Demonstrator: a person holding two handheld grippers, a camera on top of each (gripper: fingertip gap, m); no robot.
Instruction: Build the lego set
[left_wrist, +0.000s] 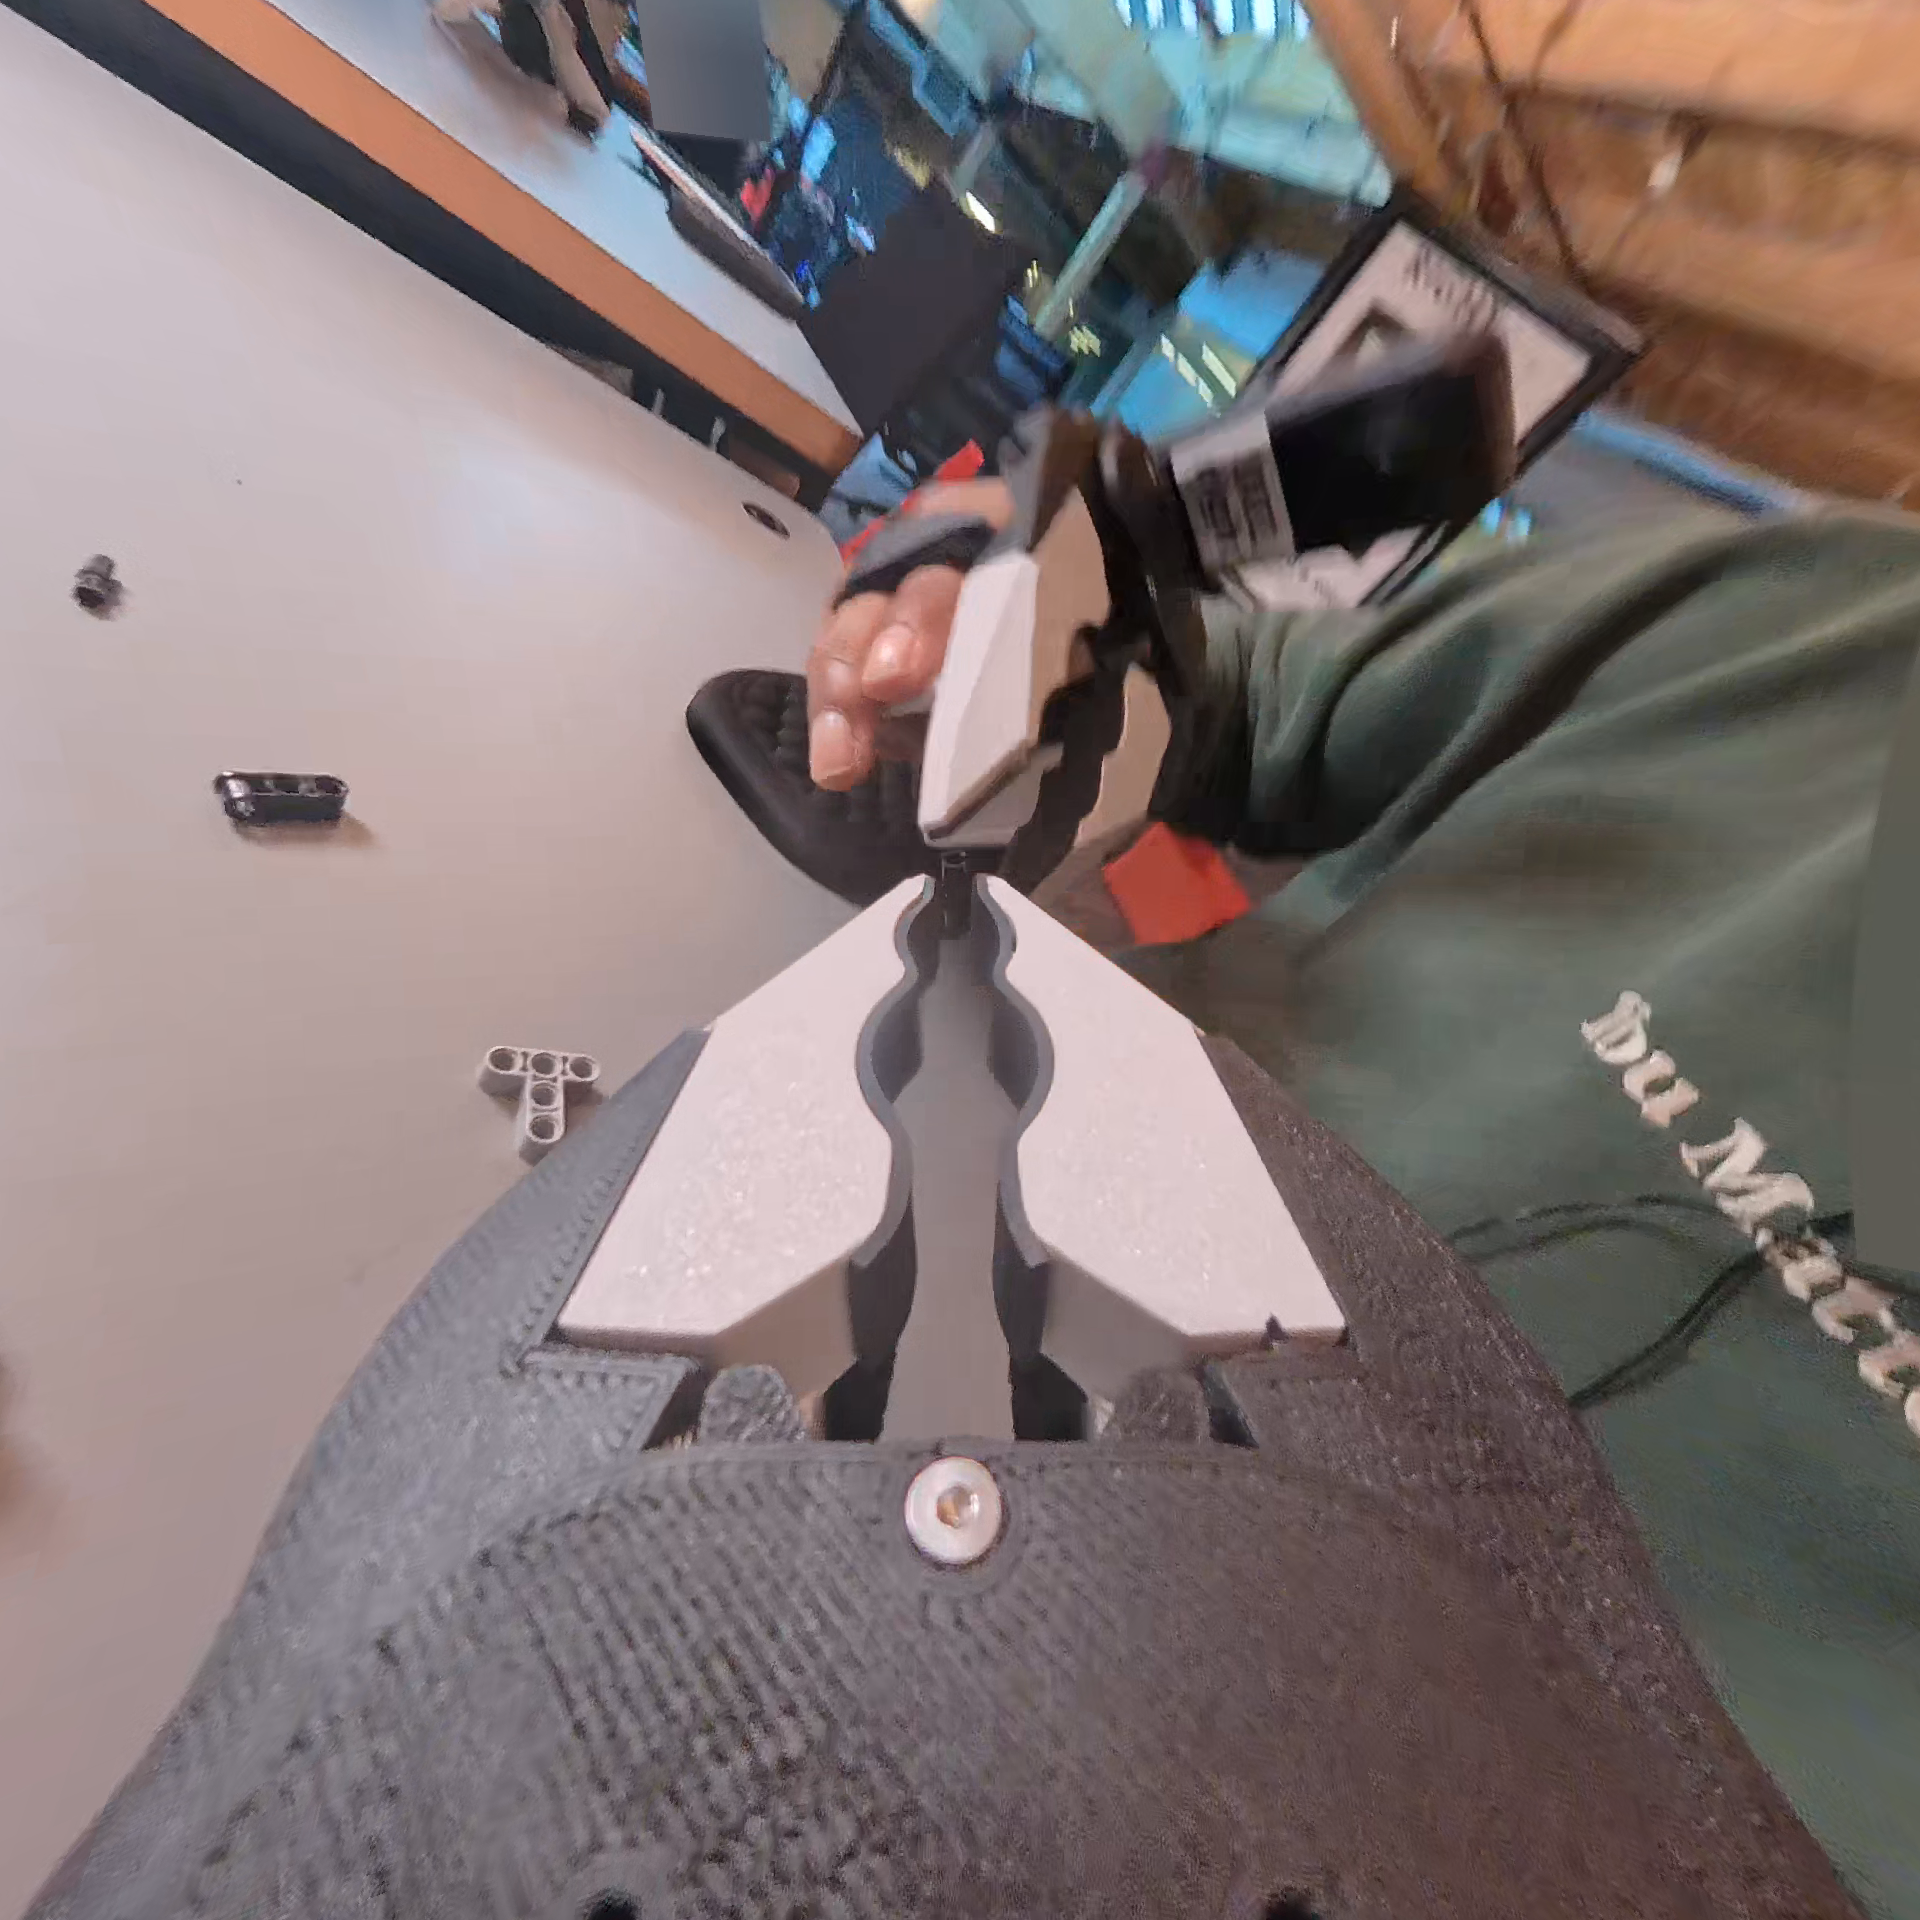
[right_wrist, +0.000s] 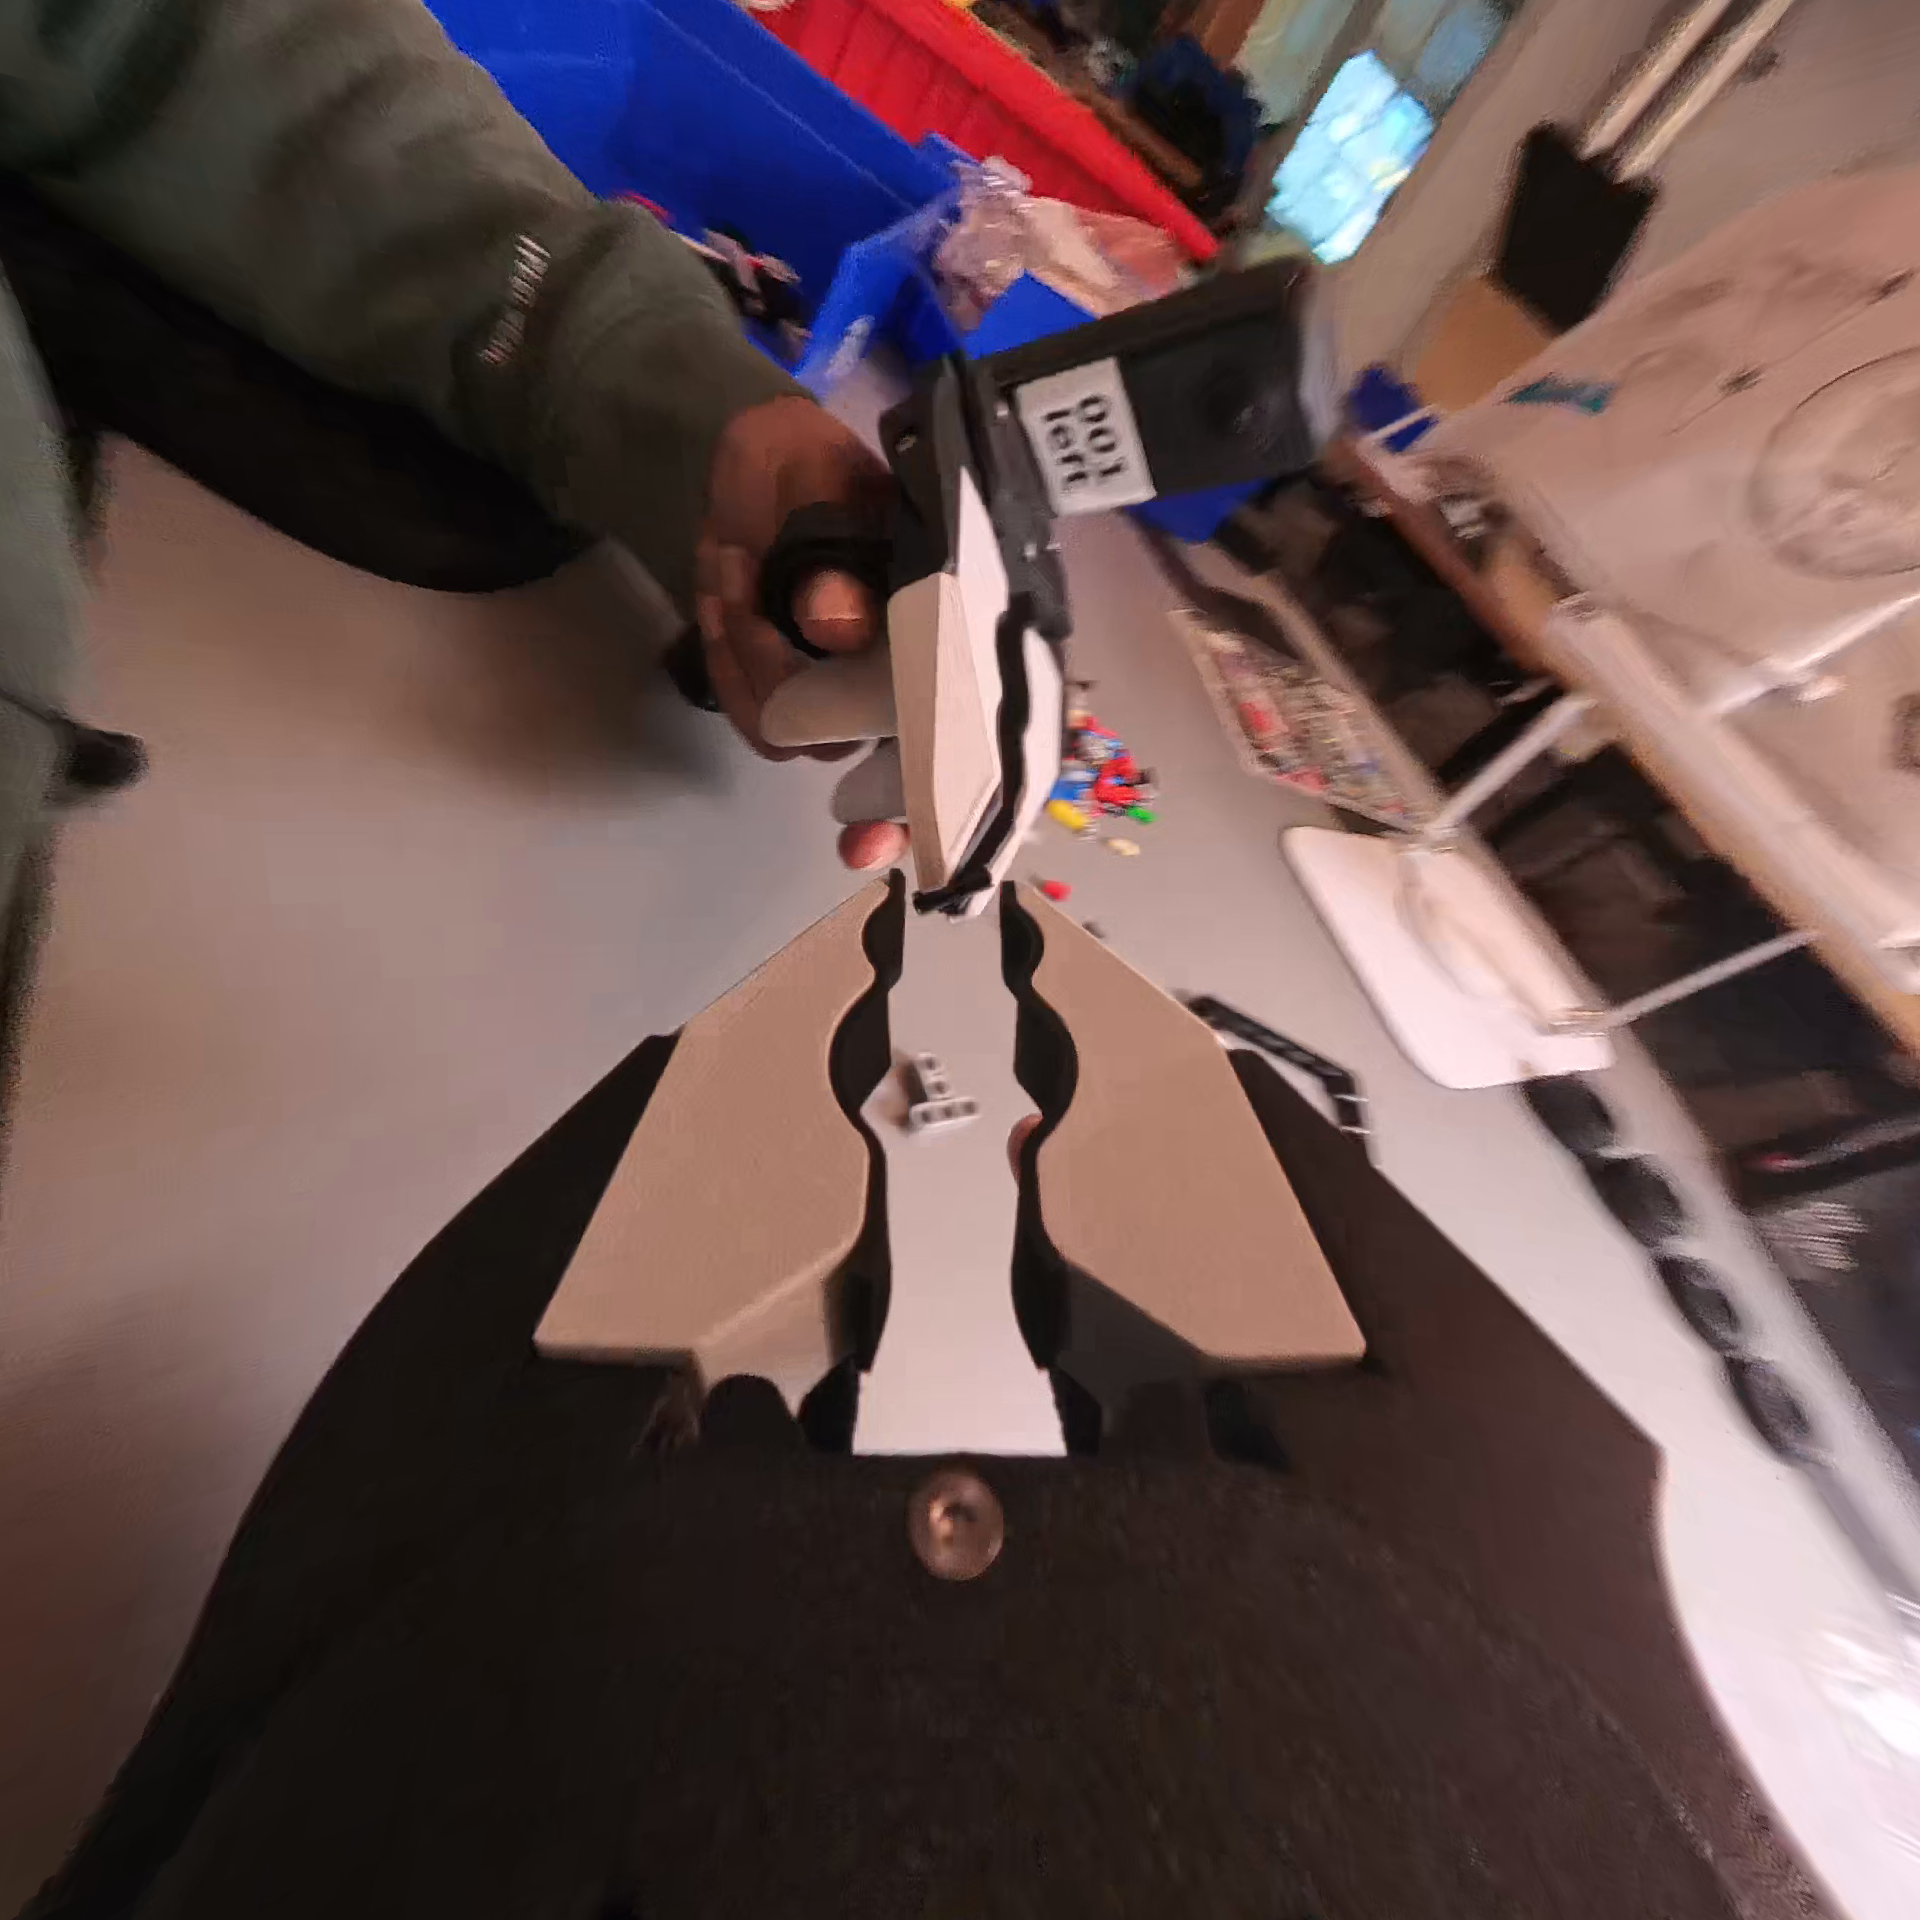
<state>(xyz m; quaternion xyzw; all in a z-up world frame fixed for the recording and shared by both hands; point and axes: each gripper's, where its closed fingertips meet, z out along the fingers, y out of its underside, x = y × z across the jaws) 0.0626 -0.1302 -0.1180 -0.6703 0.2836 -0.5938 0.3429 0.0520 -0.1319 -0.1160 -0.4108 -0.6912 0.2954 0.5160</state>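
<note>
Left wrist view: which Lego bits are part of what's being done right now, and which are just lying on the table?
In use: small black piece, pinched in the left gripper, right gripper tip close by.
Lying about: grey T-shaped beam, short black beam, small black connector, all loose on the table.

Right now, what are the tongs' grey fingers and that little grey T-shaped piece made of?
The left tongs' grey fingers look like 3D-printed plastic: matte and grainy, with fine ridged lines on the black body behind them. The grey T-shaped piece looks like hard moulded plastic, smooth with neat round holes. Both are guesses from looks alone.
</note>
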